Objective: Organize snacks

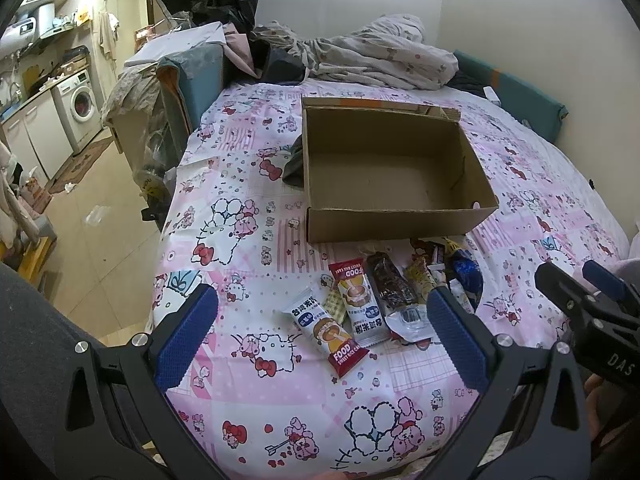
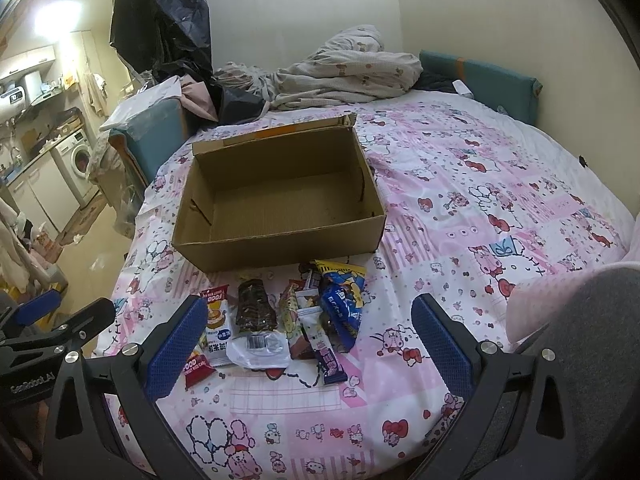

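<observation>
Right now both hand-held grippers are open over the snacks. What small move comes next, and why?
Probably lower the left hand-held gripper onto the nearest white-and-red rice cake packet: it lies between its open fingers, apart from the pile, and the brown cardboard box behind is empty.

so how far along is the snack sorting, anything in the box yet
Nothing looks done: the cardboard box is open and bare inside. Nothing is in hand either; the left gripper and right gripper are both open and hold nothing. All of it is left: the snack packets lie in a pile on the bedsheet in front of the box.
</observation>
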`<act>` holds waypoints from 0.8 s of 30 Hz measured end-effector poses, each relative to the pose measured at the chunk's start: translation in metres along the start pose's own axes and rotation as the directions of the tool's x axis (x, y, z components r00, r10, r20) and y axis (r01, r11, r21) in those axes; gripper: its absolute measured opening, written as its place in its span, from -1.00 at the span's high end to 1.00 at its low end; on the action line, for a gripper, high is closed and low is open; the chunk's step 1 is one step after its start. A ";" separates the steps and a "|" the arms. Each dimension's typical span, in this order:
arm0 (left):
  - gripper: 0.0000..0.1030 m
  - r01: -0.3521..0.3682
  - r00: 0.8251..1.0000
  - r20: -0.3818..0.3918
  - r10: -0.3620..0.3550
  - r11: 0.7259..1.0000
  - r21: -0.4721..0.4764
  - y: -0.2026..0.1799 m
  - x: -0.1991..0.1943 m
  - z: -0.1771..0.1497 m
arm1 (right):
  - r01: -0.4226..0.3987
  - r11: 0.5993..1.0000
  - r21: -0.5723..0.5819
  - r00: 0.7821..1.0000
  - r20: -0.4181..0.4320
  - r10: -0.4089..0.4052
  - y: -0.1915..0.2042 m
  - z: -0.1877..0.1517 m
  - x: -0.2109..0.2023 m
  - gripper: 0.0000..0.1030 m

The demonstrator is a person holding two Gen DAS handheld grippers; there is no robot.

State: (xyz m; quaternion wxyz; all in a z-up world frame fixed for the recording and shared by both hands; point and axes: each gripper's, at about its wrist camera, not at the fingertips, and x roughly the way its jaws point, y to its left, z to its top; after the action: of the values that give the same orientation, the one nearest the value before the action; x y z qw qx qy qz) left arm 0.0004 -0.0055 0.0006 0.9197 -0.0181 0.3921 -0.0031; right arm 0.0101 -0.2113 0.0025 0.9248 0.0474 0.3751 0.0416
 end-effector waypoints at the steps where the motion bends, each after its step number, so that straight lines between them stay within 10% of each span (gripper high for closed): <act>1: -1.00 0.000 1.000 -0.001 0.000 1.000 0.000 0.000 0.000 0.000 | 0.001 1.000 0.001 1.000 -0.001 -0.001 0.000 0.000 0.000 -1.00; 24: -1.00 0.001 1.000 -0.009 -0.001 1.000 -0.020 0.002 0.002 -0.003 | -0.003 1.000 0.012 1.000 -0.004 0.003 -0.001 -0.001 0.002 -1.00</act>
State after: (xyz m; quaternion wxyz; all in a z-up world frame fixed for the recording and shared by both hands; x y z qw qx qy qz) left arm -0.0005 -0.0032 -0.0032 0.9176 -0.0274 0.3965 0.0004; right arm 0.0107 -0.2117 0.0009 0.9238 0.0534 0.3770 0.0411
